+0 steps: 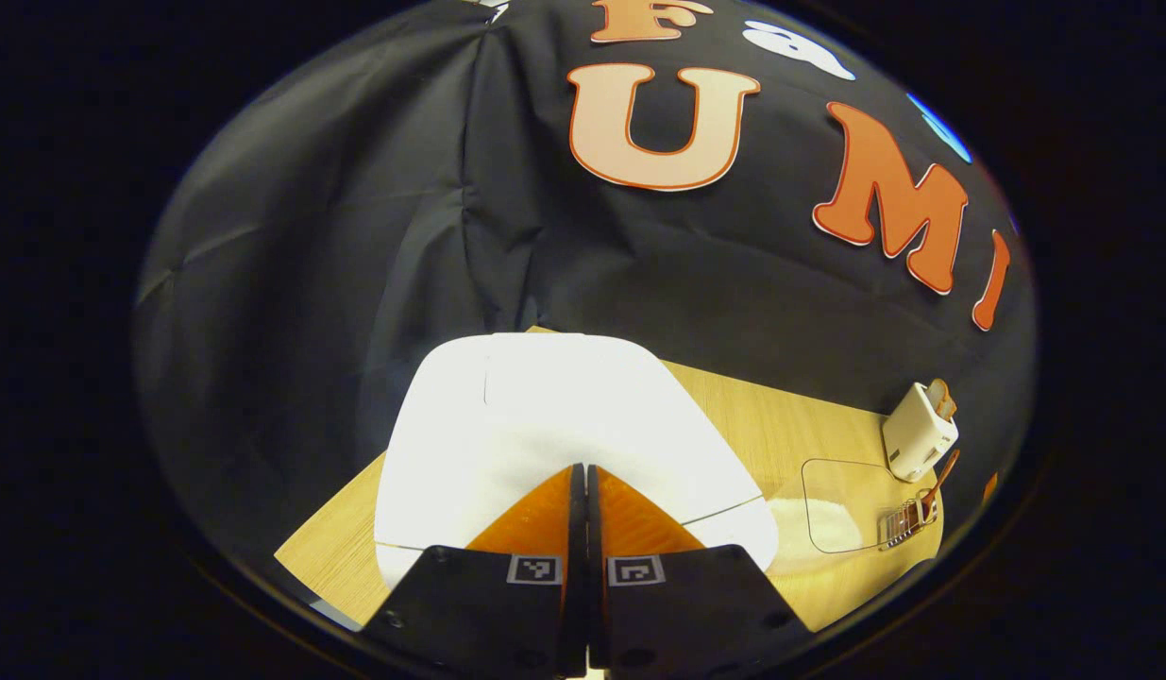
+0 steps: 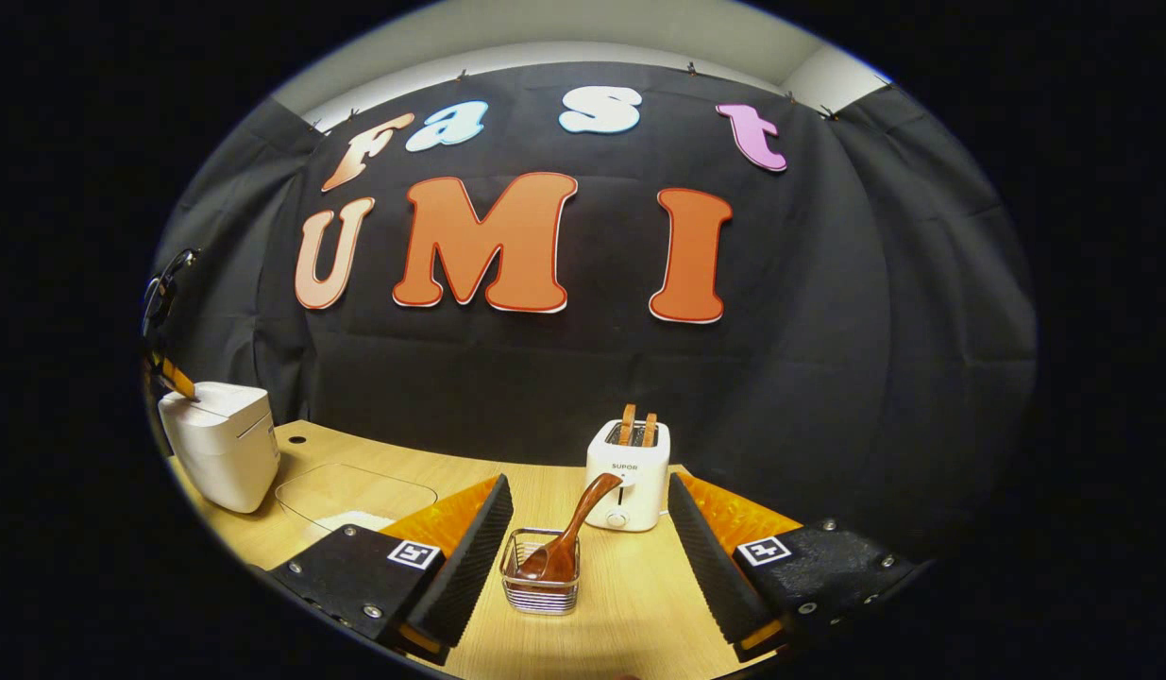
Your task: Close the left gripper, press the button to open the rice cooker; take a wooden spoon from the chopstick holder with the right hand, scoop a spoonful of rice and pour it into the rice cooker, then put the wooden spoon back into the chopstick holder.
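The white rice cooker (image 1: 545, 416) sits right in front of my left gripper (image 1: 580, 469), lid down. The left gripper is shut with nothing between its fingers, tips over the front of the lid. In the right gripper view the rice cooker (image 2: 222, 444) stands at the far left, with the left gripper (image 2: 175, 378) on its top. My right gripper (image 2: 589, 484) is open, its fingers on either side of the wire chopstick holder (image 2: 542, 586) without touching it. A wooden spoon (image 2: 573, 529) leans in that holder, bowl down. A clear container of rice (image 2: 356, 501) lies beside the cooker.
A white toaster (image 2: 628, 477) with two slices in it stands just behind the holder. In the left gripper view the toaster (image 1: 918, 433), the chopstick holder (image 1: 908, 521) and the rice container (image 1: 837, 510) lie to the right on the wooden table (image 1: 734, 406).
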`<state>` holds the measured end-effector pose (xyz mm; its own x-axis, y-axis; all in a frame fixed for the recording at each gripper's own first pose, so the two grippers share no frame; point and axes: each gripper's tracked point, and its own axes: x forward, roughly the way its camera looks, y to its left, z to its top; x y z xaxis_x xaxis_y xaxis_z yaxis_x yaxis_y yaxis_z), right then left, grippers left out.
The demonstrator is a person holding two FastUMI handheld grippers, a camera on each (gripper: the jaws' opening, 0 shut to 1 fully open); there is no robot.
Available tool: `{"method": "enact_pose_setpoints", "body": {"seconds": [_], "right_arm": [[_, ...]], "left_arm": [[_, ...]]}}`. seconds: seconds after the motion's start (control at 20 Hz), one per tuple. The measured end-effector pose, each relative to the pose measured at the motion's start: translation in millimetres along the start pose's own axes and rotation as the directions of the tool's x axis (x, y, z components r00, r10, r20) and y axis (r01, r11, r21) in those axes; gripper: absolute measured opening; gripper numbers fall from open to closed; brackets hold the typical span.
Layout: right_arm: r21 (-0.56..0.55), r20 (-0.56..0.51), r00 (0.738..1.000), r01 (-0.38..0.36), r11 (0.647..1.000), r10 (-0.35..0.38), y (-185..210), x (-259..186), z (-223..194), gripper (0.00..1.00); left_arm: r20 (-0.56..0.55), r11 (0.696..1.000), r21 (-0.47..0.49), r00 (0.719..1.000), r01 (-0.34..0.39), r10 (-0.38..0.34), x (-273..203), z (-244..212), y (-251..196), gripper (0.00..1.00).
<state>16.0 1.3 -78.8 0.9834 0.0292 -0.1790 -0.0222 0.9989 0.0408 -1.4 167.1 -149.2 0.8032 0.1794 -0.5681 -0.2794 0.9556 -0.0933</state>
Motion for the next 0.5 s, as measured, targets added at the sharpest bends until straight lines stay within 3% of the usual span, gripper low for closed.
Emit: {"method": "enact_pose_setpoints", "body": {"seconds": [0.05,0.3,0.5], "right_arm": [[0.011,-0.005,1.0,-0.002,1.0,0.002,-0.3,1.6,-0.9,0.98],[0.006,-0.029,1.0,-0.003,1.0,0.003,0.0,9.2,-9.4,0.98],[0.017,-0.047,0.999,0.004,1.0,-0.003,-3.1,20.2,-11.5,0.98]], "left_arm": [[-0.041,1.0,-0.005,0.999,-0.015,0.015,-1.6,-9.0,0.4,0.05],[0.001,1.0,0.002,1.0,0.0,0.0,-4.8,1.0,-0.3,0.04],[0.118,0.998,0.051,0.993,-0.022,0.016,-16.5,33.9,-1.6,0.02]]}}
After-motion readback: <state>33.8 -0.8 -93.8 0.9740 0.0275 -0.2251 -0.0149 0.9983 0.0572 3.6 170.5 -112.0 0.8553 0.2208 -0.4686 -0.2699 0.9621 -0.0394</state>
